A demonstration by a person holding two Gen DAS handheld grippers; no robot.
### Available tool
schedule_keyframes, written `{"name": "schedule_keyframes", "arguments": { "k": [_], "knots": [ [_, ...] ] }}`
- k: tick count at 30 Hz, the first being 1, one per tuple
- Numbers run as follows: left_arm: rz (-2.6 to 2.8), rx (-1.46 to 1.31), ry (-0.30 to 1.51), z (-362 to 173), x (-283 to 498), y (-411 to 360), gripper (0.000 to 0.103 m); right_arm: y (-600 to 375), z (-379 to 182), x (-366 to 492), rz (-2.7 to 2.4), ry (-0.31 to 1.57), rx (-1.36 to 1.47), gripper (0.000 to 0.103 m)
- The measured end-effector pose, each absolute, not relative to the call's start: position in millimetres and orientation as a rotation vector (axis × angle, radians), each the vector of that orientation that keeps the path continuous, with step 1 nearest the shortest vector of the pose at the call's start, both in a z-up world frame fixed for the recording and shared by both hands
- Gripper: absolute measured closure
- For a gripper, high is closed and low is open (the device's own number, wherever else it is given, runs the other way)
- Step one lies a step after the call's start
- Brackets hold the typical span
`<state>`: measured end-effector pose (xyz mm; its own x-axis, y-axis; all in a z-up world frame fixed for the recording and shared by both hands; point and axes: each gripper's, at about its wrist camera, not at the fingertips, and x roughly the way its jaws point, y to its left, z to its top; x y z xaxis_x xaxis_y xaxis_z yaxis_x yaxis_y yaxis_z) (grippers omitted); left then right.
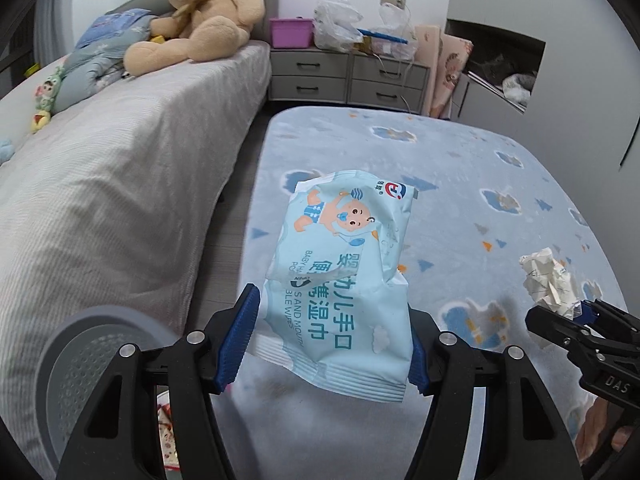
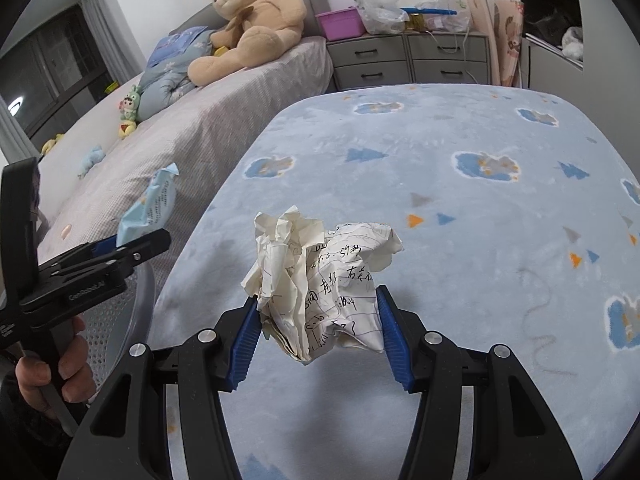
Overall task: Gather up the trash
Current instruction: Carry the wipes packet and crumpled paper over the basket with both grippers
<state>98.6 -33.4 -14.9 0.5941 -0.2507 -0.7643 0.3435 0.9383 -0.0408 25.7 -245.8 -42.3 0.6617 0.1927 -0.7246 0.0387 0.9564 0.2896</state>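
Observation:
My left gripper (image 1: 332,320) is shut on a light blue baby wipes packet (image 1: 344,256), held up off the blue patterned cover (image 1: 460,168). In the right wrist view the same packet (image 2: 152,208) sticks up from the left gripper (image 2: 136,246) at the left edge. My right gripper (image 2: 318,300) is shut on a crumpled ball of handwritten paper (image 2: 320,276), also lifted above the cover (image 2: 460,140). That paper ball (image 1: 548,280) and the right gripper (image 1: 580,316) show at the right of the left wrist view. A grey perforated bin (image 1: 76,364) sits under the left gripper's left side.
A bed (image 1: 120,168) with a teddy bear (image 1: 204,16) runs along the left. Grey drawers (image 1: 348,76) with a purple box (image 1: 291,32) and plastic bags stand at the back. A hand (image 2: 44,372) grips the left tool's handle beside the bin (image 2: 116,332).

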Motion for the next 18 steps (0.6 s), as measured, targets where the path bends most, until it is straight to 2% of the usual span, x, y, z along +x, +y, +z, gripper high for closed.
{"name": "schedule_keyframes", "arguments": {
  "k": [18],
  "knots": [
    [-0.045, -0.003, 0.808, 2, 37, 84, 0.041, -123, -12, 41, 0.363, 0.807, 0.150, 0.049]
  ]
}}
